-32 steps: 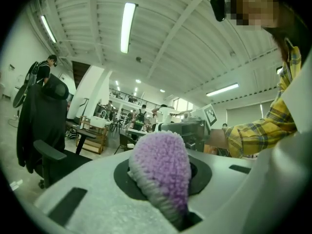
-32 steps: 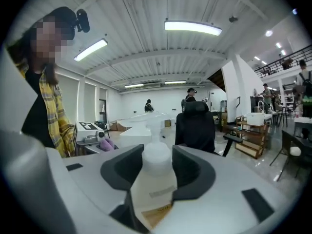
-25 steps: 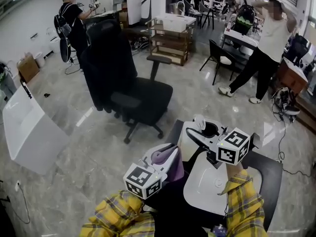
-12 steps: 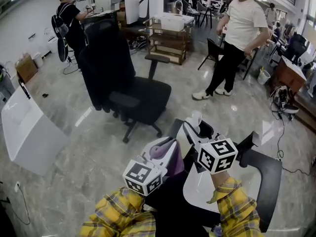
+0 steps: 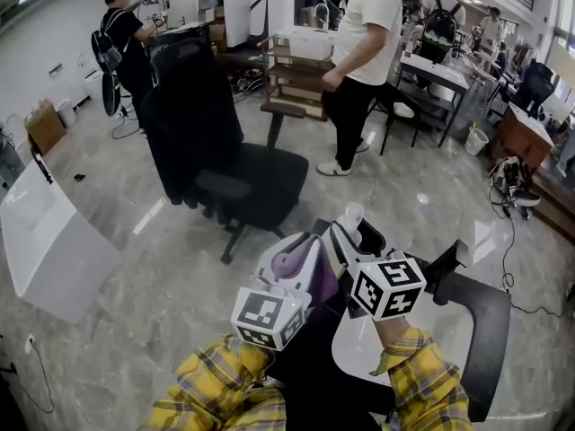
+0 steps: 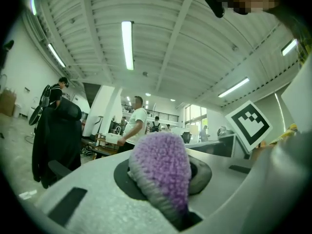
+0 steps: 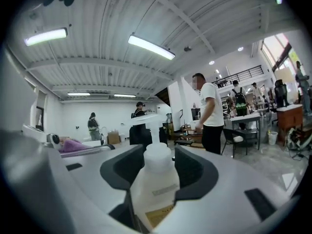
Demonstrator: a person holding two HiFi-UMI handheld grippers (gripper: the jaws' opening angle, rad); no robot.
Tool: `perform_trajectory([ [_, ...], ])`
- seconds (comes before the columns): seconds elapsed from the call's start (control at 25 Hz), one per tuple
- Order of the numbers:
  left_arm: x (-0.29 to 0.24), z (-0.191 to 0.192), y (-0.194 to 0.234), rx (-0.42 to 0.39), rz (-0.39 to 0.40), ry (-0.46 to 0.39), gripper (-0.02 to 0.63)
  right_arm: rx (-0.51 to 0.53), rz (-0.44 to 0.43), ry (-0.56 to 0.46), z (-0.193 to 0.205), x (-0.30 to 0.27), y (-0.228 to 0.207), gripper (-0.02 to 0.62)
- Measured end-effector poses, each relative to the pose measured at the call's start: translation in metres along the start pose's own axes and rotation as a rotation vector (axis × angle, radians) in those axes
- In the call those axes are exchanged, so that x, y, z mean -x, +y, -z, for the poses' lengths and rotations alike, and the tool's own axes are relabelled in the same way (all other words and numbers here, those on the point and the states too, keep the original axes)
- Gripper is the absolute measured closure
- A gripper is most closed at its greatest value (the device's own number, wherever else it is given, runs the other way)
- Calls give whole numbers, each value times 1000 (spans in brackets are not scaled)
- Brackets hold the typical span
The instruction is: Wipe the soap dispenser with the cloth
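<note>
A purple cloth (image 5: 294,263) is bunched between the jaws of my left gripper (image 5: 301,260), which is shut on it. In the left gripper view the fluffy cloth (image 6: 163,167) fills the gap of the left gripper (image 6: 165,182). My right gripper (image 5: 355,233) is shut on a white soap dispenser (image 5: 350,215), held up just right of the cloth. The right gripper view shows the soap dispenser (image 7: 155,179), its pump on top, clamped in the right gripper (image 7: 156,175), with the cloth (image 7: 73,144) off to the left. Cloth and bottle are close, but whether they touch is unclear.
A white basin (image 5: 359,347) on a black stand lies below my arms. A black office chair (image 5: 229,164) stands ahead. A person in a white shirt (image 5: 359,52) walks behind it, near a wooden shelf cart (image 5: 296,74). A white panel (image 5: 49,241) leans at left.
My left gripper has risen with the cloth toward the right gripper. The right gripper has swung left with the dispenser. The person in white has walked from right to centre behind the chair.
</note>
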State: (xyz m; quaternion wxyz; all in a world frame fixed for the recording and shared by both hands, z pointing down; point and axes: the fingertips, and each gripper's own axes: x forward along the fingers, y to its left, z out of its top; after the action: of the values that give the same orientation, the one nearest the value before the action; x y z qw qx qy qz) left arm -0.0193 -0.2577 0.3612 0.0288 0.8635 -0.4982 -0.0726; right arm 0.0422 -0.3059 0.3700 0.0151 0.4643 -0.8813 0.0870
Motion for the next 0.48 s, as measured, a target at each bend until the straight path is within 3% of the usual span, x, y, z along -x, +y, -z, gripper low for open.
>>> perform_trajectory([
  [0.24, -14, -16, -1, -2, -17, -40, 550, 11, -61, -33, -11, 20, 7, 403],
  [0.48, -25, -1, -7, -91, -46, -39, 551, -37, -27, -36, -3, 37, -14, 403],
])
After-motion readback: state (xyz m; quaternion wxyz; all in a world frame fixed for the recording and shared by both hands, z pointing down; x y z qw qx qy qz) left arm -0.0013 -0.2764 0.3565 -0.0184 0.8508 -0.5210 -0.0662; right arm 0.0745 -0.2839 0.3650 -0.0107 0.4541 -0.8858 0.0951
